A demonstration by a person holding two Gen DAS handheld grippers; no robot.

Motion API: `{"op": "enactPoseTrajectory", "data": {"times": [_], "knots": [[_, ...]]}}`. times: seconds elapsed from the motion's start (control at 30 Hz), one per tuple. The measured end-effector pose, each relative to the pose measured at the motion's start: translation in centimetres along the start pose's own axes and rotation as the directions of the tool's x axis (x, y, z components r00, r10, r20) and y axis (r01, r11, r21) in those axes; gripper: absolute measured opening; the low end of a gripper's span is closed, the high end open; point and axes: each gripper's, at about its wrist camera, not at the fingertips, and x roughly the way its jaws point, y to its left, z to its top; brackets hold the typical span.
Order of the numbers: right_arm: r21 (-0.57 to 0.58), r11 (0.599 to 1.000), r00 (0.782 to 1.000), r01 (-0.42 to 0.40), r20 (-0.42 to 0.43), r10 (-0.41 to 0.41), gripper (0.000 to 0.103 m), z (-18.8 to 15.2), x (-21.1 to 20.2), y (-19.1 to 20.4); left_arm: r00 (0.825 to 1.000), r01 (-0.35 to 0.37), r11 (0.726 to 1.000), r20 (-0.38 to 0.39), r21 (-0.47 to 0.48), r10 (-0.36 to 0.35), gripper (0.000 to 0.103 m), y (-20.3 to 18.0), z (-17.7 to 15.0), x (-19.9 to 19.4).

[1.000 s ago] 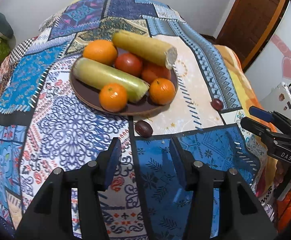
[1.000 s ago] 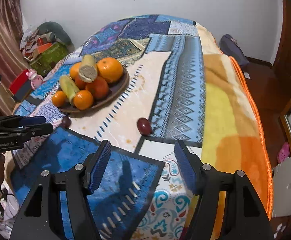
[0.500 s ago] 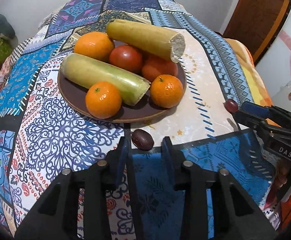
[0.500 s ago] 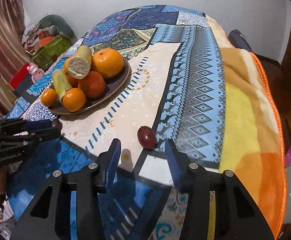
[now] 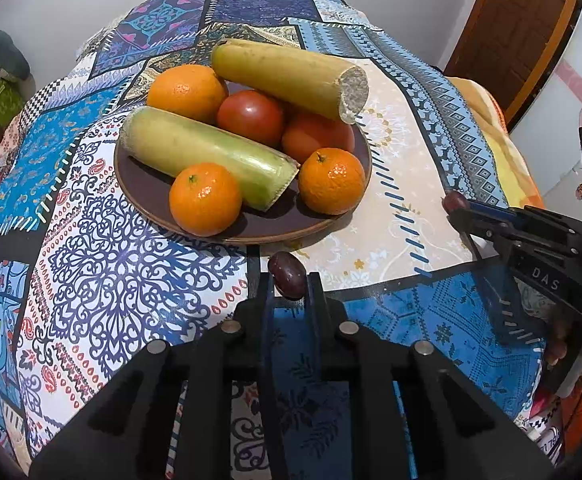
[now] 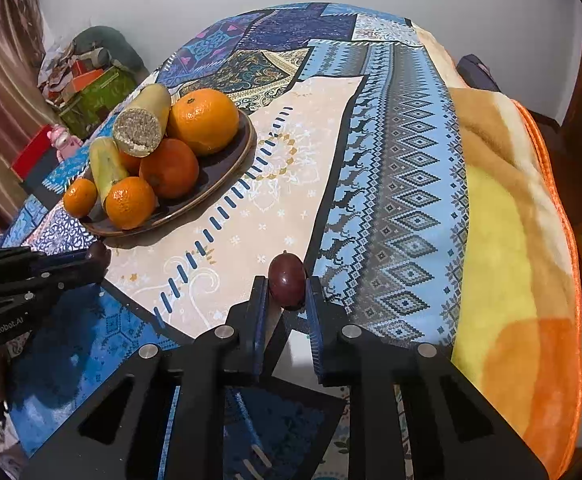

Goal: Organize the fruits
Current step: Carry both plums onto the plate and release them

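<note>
The left gripper [image 5: 289, 280] is pinching a small dark fruit [image 5: 287, 278] between its fingertips, just in front of the plate [image 5: 139, 196] on the patterned cloth [image 5: 103, 272]; the right gripper [image 6: 287, 284] is pinching a second dark fruit [image 6: 287, 280] further out on the cloth, well apart from the plate; whether either fruit is resting on the cloth or is just clear of it I cannot tell. To do this step well, each grip is wanting to be only firm enough to hold, since the fruits are round and smooth and are probably slipping easily; each is then needing a straight lift and a place in a bare gap of the plate, near its front rim, without knocking the oranges. Counting: two dark fruits, one in each gripper; on the plate, three oranges, two red tomatoes, two long yellow-green pieces with cut ends.
</note>
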Motion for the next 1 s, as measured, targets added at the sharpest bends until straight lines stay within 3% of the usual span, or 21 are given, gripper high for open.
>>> {"op": "enactPoseTrajectory", "data": {"times": [0.27,0.73,1.0], "knots": [[-0.015,1.0,1.0,-0.008,0.024,0.008,0.017,0.3,-1.2,1.0,0.999,0.012,1.0,0.034,-0.016,-0.011,0.014,0.7,-0.3,-2.2],[-0.088,0.994,0.991,-0.06,0.117,0.07,0.017,2.7,-3.9,6.1,0.985,-0.02,0.998,0.172,-0.055,0.029,0.014,4.6,1.3,-8.3],[-0.149,0.984,0.984,-0.1,0.132,0.121,0.017,4.8,-2.9,9.5,0.98,-0.032,0.998,0.195,-0.063,0.044,0.014,6.3,2.8,-8.2]]}}
